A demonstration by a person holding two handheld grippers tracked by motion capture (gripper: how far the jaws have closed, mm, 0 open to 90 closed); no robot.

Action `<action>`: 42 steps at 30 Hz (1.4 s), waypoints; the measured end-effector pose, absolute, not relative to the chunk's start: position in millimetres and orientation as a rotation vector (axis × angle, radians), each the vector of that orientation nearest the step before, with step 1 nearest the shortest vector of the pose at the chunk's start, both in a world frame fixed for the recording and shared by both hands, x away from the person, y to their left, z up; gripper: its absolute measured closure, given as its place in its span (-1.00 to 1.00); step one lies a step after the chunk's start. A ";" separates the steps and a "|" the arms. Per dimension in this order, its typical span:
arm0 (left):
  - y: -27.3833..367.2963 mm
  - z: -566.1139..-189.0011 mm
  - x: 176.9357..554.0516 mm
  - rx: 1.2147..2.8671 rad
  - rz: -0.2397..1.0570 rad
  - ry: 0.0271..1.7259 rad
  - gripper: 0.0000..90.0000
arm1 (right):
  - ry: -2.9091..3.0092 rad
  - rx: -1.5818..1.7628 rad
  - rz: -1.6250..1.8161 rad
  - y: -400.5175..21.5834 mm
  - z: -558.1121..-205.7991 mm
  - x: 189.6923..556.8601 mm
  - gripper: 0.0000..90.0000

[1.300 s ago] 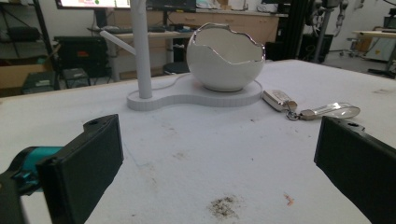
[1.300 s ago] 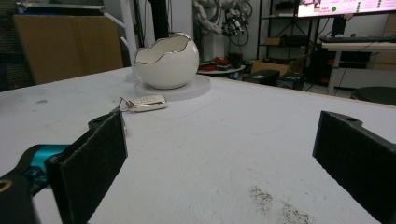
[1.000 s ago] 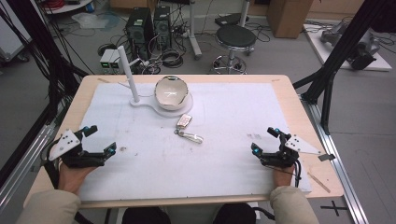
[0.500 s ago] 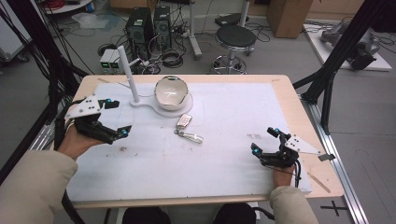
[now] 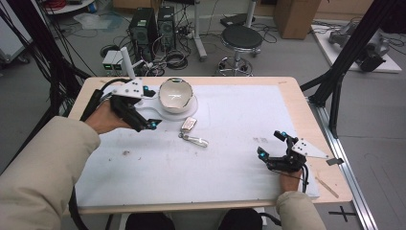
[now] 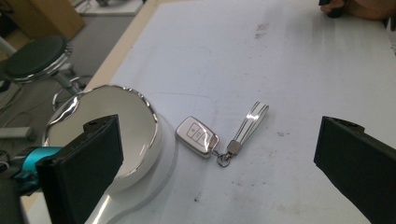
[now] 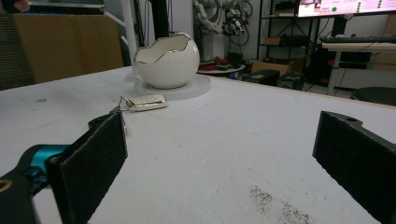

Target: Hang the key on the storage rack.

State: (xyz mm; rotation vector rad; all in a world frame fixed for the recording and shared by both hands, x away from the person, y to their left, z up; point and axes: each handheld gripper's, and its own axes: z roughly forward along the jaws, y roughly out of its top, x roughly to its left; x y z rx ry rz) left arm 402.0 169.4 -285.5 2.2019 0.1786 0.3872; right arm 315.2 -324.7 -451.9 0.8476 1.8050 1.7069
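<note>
Left gripper: held above the table's far-left part, beside the bowl; jaws spread wide, nothing between them.
Right gripper: held low at the near-right of the table; jaws apart, nothing gripped.
Bowl: white, egg-shaped, jagged metallic rim, set on a white base.
Key fob: laid flat just beside the base, strap stretched out toward the near edge.
</note>
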 end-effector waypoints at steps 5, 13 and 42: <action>143.4 -287.3 413.1 2.273 0.353 0.110 -0.96 | 1.807 0.846 1.707 -324.8 -451.9 315.2 -0.95; 101.6 -302.6 427.0 2.374 0.280 0.026 -0.96 | 1.805 0.840 1.707 -324.5 -451.8 315.4 -0.95; 35.7 -392.8 441.9 2.745 0.142 -0.143 -0.96 | 1.808 0.835 1.701 -324.4 -451.8 315.0 -0.95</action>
